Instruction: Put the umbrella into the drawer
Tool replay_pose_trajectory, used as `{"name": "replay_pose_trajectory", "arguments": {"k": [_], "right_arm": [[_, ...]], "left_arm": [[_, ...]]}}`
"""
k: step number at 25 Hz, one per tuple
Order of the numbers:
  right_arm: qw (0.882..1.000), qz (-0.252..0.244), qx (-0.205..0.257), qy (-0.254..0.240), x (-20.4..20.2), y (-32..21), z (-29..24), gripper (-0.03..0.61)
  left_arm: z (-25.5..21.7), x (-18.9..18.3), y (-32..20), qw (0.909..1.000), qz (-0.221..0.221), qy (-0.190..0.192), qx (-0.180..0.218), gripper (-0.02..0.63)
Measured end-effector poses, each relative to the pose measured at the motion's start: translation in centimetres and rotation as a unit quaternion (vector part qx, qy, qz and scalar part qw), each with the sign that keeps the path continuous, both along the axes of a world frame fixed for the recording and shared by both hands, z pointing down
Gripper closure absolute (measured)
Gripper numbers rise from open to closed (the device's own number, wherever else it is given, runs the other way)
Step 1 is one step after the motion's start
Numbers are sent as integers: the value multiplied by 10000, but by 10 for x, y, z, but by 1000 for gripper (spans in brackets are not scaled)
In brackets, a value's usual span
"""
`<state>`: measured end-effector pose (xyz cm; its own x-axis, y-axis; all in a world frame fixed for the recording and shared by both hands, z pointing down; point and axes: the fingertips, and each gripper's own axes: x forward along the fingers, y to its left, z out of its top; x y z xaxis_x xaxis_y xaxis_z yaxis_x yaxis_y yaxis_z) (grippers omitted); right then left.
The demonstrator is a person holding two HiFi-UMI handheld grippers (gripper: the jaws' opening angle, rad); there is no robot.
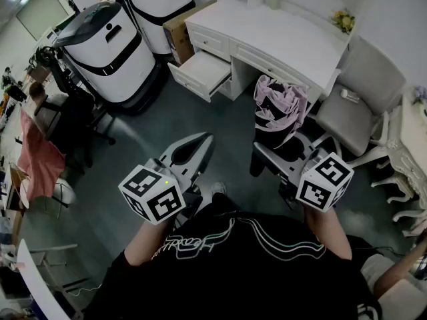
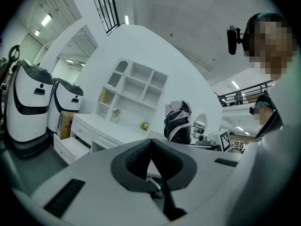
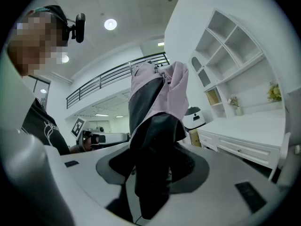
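A folded pink and black umbrella (image 1: 280, 109) stands upright in my right gripper (image 1: 285, 151), whose jaws are shut on its lower black part. In the right gripper view the umbrella (image 3: 155, 102) fills the middle and hides the right gripper (image 3: 153, 171) pads. Ahead of both grippers, an open drawer (image 1: 200, 72) sticks out from the left end of the white desk (image 1: 293, 35). My left gripper (image 1: 199, 145) is level beside the right one, shut with nothing in it; its pads (image 2: 141, 157) meet. The left gripper view shows the umbrella (image 2: 178, 121) to the right and the drawer (image 2: 70, 147) at lower left.
Two large white and black robots (image 1: 107, 45) stand left of the desk, with a cardboard box (image 1: 179, 31) between them and it. A pale chair (image 1: 357, 105) is at the desk's right end. Flowers (image 1: 343, 20) sit on the desk. A pink cloth (image 1: 39, 159) hangs at far left.
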<state>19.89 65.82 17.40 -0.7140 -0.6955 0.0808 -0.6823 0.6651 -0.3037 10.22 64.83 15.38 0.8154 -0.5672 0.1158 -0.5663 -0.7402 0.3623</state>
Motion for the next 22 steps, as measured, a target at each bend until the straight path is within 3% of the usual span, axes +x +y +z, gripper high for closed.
{"name": "replay_pose_trajectory", "arguments": {"k": [10, 22], "right_arm": [[9999, -57, 84, 30, -3, 21, -5, 360], [9998, -102, -152, 26, -16, -32, 12, 360]], "left_arm": [[-3, -4, 25, 9999, -31, 25, 119, 596], [11, -25, -19, 9996, -248, 132, -21, 595]]}}
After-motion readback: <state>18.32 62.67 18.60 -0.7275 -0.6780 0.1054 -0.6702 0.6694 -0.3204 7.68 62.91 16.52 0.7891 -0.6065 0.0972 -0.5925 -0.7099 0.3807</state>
